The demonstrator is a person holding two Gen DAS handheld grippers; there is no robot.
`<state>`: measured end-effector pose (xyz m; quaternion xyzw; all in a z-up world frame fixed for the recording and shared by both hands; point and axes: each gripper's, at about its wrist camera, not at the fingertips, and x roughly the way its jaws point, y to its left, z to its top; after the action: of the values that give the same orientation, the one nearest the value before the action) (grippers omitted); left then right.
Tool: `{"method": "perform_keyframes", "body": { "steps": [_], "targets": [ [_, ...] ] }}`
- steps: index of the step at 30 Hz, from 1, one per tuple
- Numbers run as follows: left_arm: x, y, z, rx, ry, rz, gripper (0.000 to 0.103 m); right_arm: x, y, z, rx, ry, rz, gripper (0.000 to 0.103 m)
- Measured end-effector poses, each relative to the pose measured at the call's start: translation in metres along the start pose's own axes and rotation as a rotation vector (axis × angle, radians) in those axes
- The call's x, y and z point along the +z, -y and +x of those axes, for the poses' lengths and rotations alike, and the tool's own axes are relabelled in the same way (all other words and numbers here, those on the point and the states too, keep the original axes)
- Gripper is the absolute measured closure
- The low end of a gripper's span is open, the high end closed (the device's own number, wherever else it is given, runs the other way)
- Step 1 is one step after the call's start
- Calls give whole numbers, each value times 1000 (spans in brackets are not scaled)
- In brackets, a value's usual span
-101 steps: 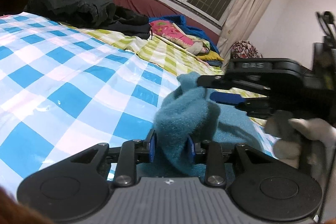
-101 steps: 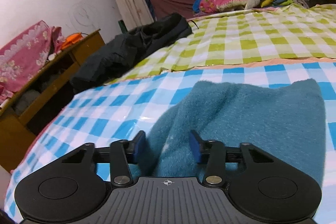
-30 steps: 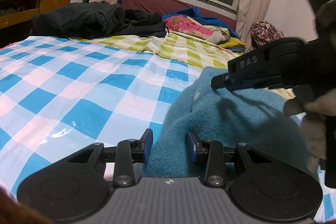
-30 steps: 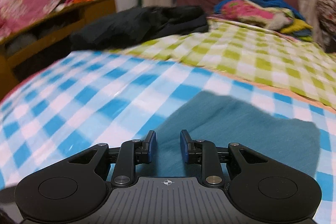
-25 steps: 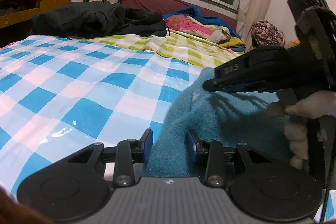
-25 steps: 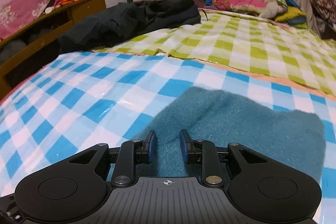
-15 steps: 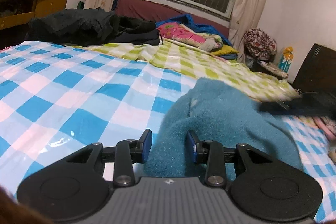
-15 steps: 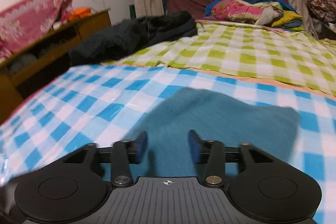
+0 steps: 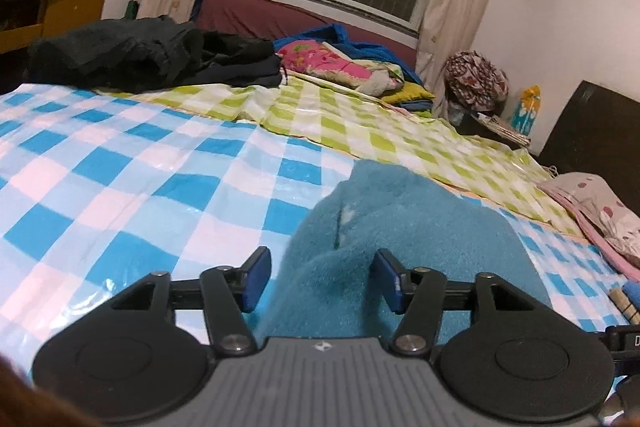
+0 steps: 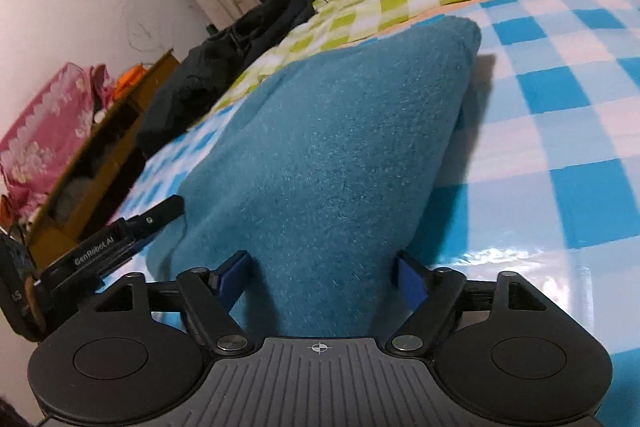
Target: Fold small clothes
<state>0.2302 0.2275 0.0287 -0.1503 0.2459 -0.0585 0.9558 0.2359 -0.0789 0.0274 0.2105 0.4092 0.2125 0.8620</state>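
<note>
The bed (image 9: 120,187) is covered by a blue and white checked sheet (image 9: 168,163), and farther away by a green and white checked sheet (image 9: 360,123). At the far left side a heap of black clothes (image 9: 132,55) lies on it, and a pink patterned bundle (image 9: 332,61) lies near the window.

The teal fleece garment (image 10: 340,155) lies on the blue checked sheet, near the cameras. It is already doubled into a thick, rather narrow shape. Its far end is rounded and lifts a little from the sheet, so I judge that at least one fold is made. The near part still bulges up, so it is not flat and tidy.

The left gripper (image 9: 322,281) has its jaws wide apart. The cloth rises between them, but the blue pads do not press it. The right gripper (image 10: 320,277) is also wide apart, with the garment passing between the pads, and nothing is pinched.

I think the remaining work is a last fold or a smoothing of this piece. A pale spotted cloth (image 9: 600,203) at the far right is perhaps the next one.
</note>
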Motion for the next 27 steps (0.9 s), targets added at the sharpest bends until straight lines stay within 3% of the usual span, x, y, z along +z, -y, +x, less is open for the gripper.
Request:
{"method": "perform_keyframes", "body": {
  "steps": [3, 8, 11, 16, 21, 27],
  "targets": [
    [1, -3, 12, 19, -31, 11, 25, 0, 6, 4, 24, 1, 18, 20],
    [-2, -16, 18, -29, -113, -50, 24, 0, 13, 13, 51, -15, 46, 20],
    [-11, -15, 18, -43, -140, -61, 27, 5, 11, 15, 49, -28, 59, 28],
    [-19, -12, 12, -90, -174, -139, 38, 5, 16, 7, 59, -54, 69, 53],
    [-32, 11, -13, -120, -210, -114, 40, 4, 19, -11, 48, -69, 47, 58],
    [-71, 54, -61, -173, -280, -81, 41, -17, 29, -58, 6, -121, -11, 59]
  ]
}}
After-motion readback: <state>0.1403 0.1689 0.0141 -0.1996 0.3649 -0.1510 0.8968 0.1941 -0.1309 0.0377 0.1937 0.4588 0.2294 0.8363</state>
